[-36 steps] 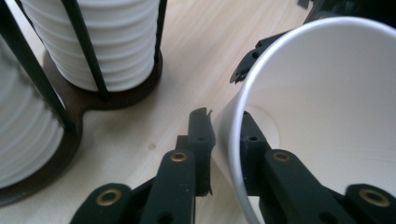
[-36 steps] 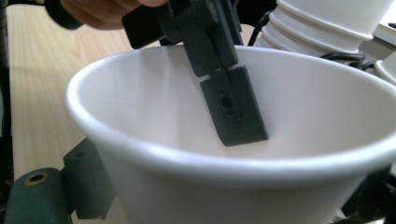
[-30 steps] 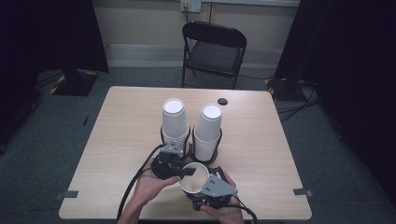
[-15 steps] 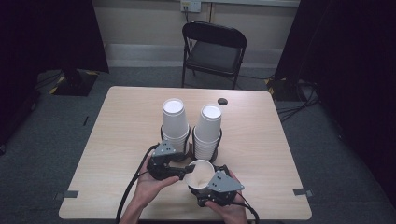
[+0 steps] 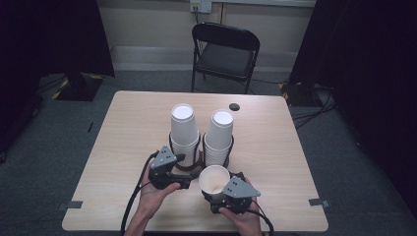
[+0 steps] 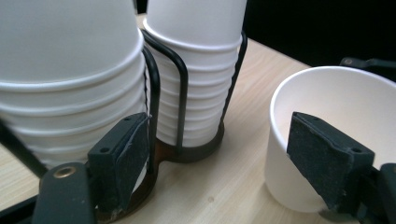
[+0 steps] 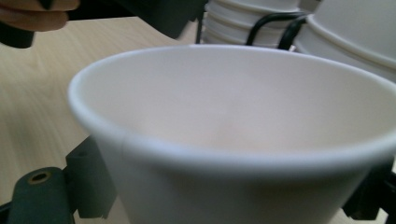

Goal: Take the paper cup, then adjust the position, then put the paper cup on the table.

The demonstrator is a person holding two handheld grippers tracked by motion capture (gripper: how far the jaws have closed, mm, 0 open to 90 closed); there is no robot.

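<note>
Right gripper view: we list one loose paper cup (image 7: pixel 243 140), upright and mouth-up near the bench's (image 5: pixel 123 128) front edge, clasped between the right hand-held gripper's (image 5: pixel 222 194) jaws; we judge a light, level grip best. The left hand-held gripper (image 5: pixel 189 180), jaws just opened wide, holds nothing. Beyond, two inverted cup stacks (image 5: pixel 184 130) in a black wire holder (image 6: pixel 180 93) crowd the path; farther off, a small dark disc (image 5: pixel 234 106) and a folding chair (image 5: pixel 223 54).

No readable text

The white paper cups (image 5: pixel 215 180), their black wire holder (image 6: pixel 180 93) and the table (image 5: pixel 128 128) carry no legible lettering, labels or numbers.
</note>
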